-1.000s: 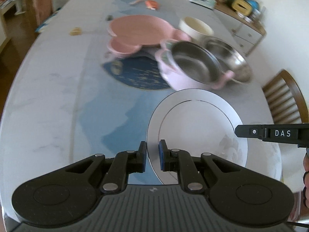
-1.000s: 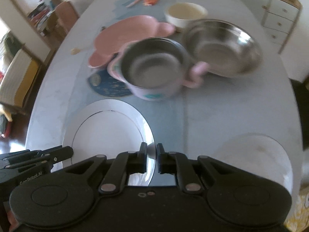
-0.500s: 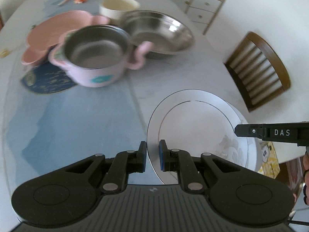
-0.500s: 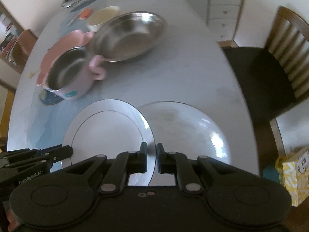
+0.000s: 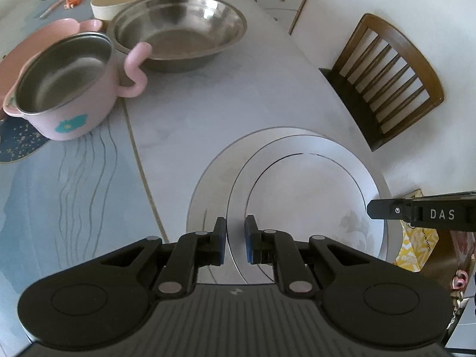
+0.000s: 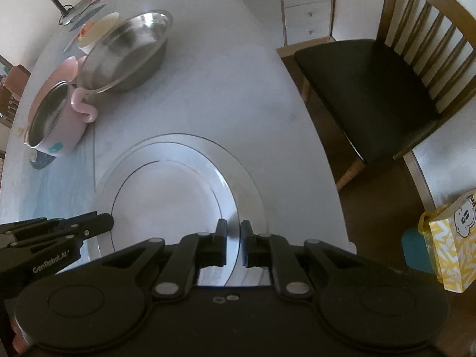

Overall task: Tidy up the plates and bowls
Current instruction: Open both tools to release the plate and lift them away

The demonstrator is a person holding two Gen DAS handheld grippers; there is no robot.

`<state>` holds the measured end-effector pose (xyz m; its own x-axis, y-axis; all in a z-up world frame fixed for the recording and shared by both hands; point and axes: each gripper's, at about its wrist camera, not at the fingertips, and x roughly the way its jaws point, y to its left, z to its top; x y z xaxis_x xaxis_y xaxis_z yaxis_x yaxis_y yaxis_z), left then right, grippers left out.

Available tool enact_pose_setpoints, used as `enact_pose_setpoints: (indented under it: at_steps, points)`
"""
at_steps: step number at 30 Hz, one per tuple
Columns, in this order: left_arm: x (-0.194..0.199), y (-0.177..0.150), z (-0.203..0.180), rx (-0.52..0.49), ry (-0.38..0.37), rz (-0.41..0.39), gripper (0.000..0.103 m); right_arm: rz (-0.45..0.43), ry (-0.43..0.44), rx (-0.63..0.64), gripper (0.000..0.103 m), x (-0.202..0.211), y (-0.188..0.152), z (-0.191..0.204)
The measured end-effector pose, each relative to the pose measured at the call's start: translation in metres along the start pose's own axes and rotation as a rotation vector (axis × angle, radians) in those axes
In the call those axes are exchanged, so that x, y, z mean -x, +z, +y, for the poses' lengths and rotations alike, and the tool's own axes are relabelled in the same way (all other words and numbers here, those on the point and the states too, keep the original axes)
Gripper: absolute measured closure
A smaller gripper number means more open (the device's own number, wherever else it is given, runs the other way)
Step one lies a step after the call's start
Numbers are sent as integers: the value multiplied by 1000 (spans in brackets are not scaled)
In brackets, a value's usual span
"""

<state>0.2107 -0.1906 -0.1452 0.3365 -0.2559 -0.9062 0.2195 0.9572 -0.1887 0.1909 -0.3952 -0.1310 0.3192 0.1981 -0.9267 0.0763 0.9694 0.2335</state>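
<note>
Left tool (image 5: 235, 239) and right tool (image 6: 233, 244) each pinch opposite rims of a white plate (image 5: 306, 190) above another plate (image 5: 208, 190). Only the right view shows the chair seat (image 6: 366, 89); only the left shows the pot's (image 5: 64, 89) steel inside.

The white plate (image 5: 309, 184) looks like glossy glazed ceramic, lying over a second smooth white plate (image 5: 205, 196) on the matt, marble-patterned table (image 5: 208, 110). Beyond the plates, the wide bowl (image 5: 178, 29) is brushed steel with a dull shine, and the pot (image 5: 62, 89) beside it has a smooth pink coat and bare metal inside. To the table's right the chair (image 6: 386, 89) is varnished wood with a dark, faintly glossy seat.
</note>
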Motion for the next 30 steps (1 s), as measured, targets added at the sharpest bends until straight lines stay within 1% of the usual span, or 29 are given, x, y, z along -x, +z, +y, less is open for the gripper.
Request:
enact_pose_setpoints:
  at_steps: [9, 18, 22, 24, 25, 28, 30]
  points:
    - [-8, 2, -5, -10, 24, 14, 92, 17, 9, 7, 94, -6, -2, -7]
    - [-14, 3, 0, 0, 17, 35, 92, 20, 17, -4, 95, -8, 2, -6]
    - [-14, 4, 4, 0, 12, 31, 92, 21, 14, 1, 95, -10, 2, -4]
    - [-12, 3, 6, 1, 8, 25, 92, 22, -7, 4, 100, -13, 1, -4]
    - [-11, 2, 7, 3, 6, 24, 92, 19, -1, -1, 101, -13, 1, -6]
    - [-7, 0, 12, 4, -3, 15, 92, 10, -5, -13, 100, -13, 2, -6]
    - [-3, -1, 14, 2, -8, 9, 92, 7, -7, -14, 96, -12, 3, -4]
